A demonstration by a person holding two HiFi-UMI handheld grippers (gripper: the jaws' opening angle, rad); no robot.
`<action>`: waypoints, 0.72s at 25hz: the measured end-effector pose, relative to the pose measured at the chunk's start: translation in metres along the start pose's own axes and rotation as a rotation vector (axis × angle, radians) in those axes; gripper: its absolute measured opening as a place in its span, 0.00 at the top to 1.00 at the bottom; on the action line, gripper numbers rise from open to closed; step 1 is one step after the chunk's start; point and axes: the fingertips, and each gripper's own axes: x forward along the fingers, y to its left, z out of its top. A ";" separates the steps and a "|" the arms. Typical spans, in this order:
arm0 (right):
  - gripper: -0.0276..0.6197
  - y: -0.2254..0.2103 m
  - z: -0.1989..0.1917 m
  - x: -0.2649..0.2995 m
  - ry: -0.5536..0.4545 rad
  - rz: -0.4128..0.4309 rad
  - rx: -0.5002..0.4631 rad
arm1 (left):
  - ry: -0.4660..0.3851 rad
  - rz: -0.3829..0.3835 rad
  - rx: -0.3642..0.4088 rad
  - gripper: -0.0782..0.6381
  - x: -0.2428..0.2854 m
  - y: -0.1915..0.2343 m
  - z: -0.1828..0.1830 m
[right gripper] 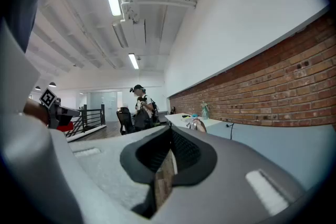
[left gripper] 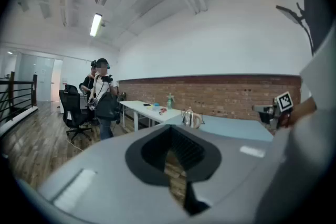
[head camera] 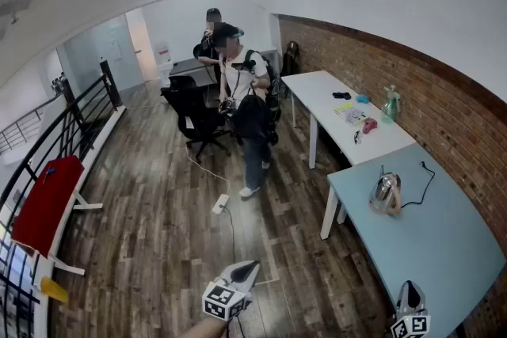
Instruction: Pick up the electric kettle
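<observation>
1. Pale blue tabletop, head view: one blue table (head camera: 444, 249) lies ahead of your right gripper (head camera: 409, 286). One white table (head camera: 325, 95) stands end to end beyond it, so there are two tables. The single electric kettle (head camera: 385, 194) has a rounded, shiny metal body and a tan handle. It stands upright on the blue table, well ahead of your right fingers and slightly to their left. One black cord (head camera: 421, 184) trails from it toward the brick wall (head camera: 412, 79). One green spray bottle (head camera: 391, 102) and a few small items sit on the white table. Your left gripper (head camera: 253, 266) hangs over the wood-plank floor (head camera: 150, 225), well apart from the kettle. Far ahead of its fingers stands one person (head camera: 247, 111), with a second person (head camera: 212, 26) behind and one black office chair (head camera: 194, 121) beside them.

2. Left gripper view: your smooth grey fingers (left gripper: 105, 176) are clenched on nothing, with only a thin seam between them. The kettle (left gripper: 191, 118) shows just above their tips, far off on the blue table. Your right gripper (left gripper: 270, 111) shows off to the right of them.

3. Right gripper view: these fingers (right gripper: 247, 165) are also pressed together and empty. The kettle (right gripper: 196, 124) stands far beyond the tips, slightly right, with the green bottle (right gripper: 204, 110) behind it. The rough brick wall runs along the right of the fingers, and your left gripper (right gripper: 56, 110) is off to their left.
</observation>
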 end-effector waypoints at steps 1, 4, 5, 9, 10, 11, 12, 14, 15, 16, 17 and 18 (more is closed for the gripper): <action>0.96 0.000 0.000 0.001 0.001 -0.002 0.003 | -0.003 0.007 -0.004 0.89 0.000 0.001 0.001; 0.95 0.001 0.002 0.003 -0.002 -0.004 0.010 | -0.010 0.020 -0.007 0.89 0.001 0.003 0.005; 0.95 0.001 0.002 0.004 -0.004 -0.003 0.012 | -0.012 0.022 -0.004 0.89 0.001 0.003 0.005; 0.96 0.003 -0.001 0.007 -0.001 0.010 0.012 | -0.011 0.029 0.001 0.89 -0.004 0.003 0.007; 0.96 0.003 -0.002 0.007 0.002 0.012 0.015 | -0.009 0.032 -0.001 0.89 -0.005 0.002 0.007; 0.96 0.003 -0.003 0.008 0.004 0.013 0.019 | -0.005 0.035 -0.002 0.89 -0.006 0.002 0.007; 0.96 0.003 -0.004 0.009 0.003 0.018 0.021 | 0.000 0.040 -0.001 0.89 -0.008 0.001 0.007; 0.96 0.003 -0.003 0.011 -0.011 0.035 0.029 | 0.008 0.054 0.003 0.89 -0.010 0.001 0.008; 0.96 0.004 -0.002 0.012 -0.021 0.045 0.038 | 0.006 0.060 0.006 0.89 -0.011 0.000 0.010; 0.95 0.003 0.000 0.011 -0.029 0.053 0.046 | 0.003 0.066 0.009 0.89 -0.012 -0.001 0.012; 0.95 0.003 0.000 0.011 -0.033 0.061 0.051 | 0.000 0.070 0.011 0.89 -0.012 -0.002 0.013; 0.95 0.003 0.000 0.011 -0.032 0.068 0.050 | -0.003 0.075 0.013 0.89 -0.013 -0.003 0.014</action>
